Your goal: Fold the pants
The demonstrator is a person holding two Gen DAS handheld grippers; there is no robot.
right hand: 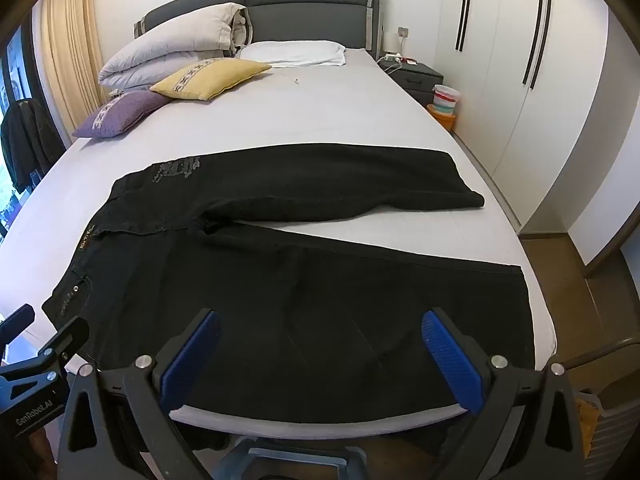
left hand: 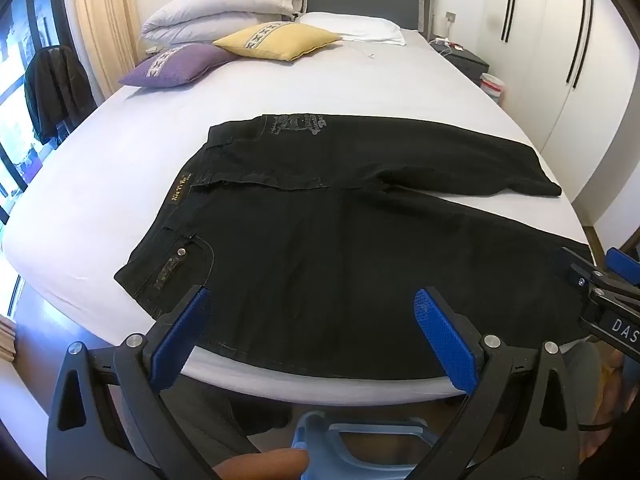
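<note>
Black pants [left hand: 340,220] lie flat across the foot of the bed [left hand: 280,92], waistband to the left, both legs spread apart to the right. They also show in the right wrist view [right hand: 300,288]. My left gripper [left hand: 312,308] is open and empty, above the near edge of the pants at the hip. My right gripper [right hand: 320,328] is open and empty, above the near leg. The right gripper also shows at the right edge of the left wrist view [left hand: 600,280]. The left gripper shows at the left edge of the right wrist view [right hand: 40,344].
A yellow cushion [left hand: 276,40], a purple cushion [left hand: 176,64], a folded duvet [left hand: 224,4] and a white pillow [left hand: 352,26] lie at the headboard. A nightstand [right hand: 416,74], a striped bin [right hand: 444,100] and wardrobe doors [right hand: 540,80] stand on the right. A dark jacket [left hand: 56,88] hangs left.
</note>
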